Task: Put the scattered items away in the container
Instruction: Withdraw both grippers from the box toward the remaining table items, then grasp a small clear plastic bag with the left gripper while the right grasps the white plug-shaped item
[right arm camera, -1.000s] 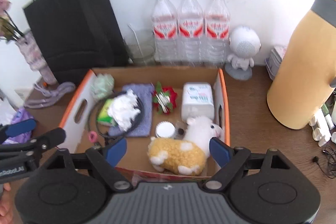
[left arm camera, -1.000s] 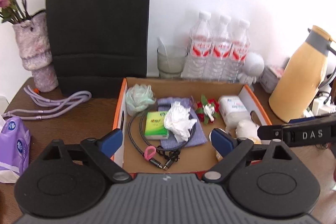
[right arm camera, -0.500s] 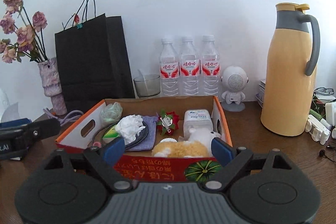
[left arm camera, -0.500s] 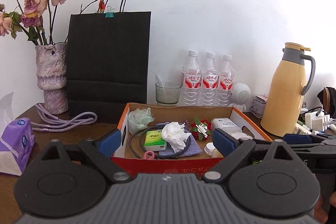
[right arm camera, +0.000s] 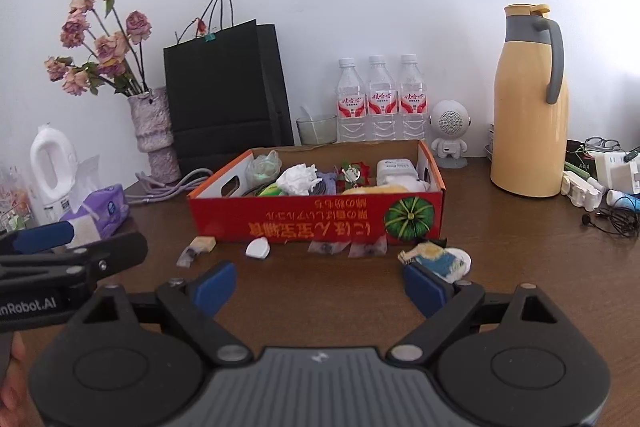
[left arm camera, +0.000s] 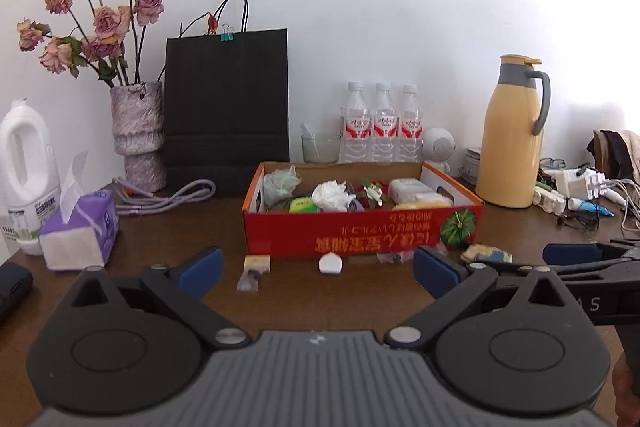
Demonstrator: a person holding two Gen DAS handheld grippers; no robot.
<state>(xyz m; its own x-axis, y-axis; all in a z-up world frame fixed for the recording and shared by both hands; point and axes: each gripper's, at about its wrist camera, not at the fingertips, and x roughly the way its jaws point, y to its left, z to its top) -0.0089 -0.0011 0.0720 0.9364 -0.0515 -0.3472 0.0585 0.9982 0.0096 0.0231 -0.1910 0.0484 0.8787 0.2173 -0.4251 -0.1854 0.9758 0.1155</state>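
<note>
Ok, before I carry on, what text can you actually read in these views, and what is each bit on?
"nRobot.AI": left gripper body, right wrist view; the start is cut off.
"A S": right gripper body, left wrist view; partial.
Gold Chinese characters, upside down: red box front; not legible.
Red labels: three water bottles; too small.
Detergent bottle label and purple tissue pack logo: blurred.

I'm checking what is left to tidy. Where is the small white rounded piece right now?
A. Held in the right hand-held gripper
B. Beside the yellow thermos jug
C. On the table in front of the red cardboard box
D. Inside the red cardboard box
C: the small white rounded piece lies on the brown table, just in front of the red cardboard box, with neither gripper touching it.
</note>
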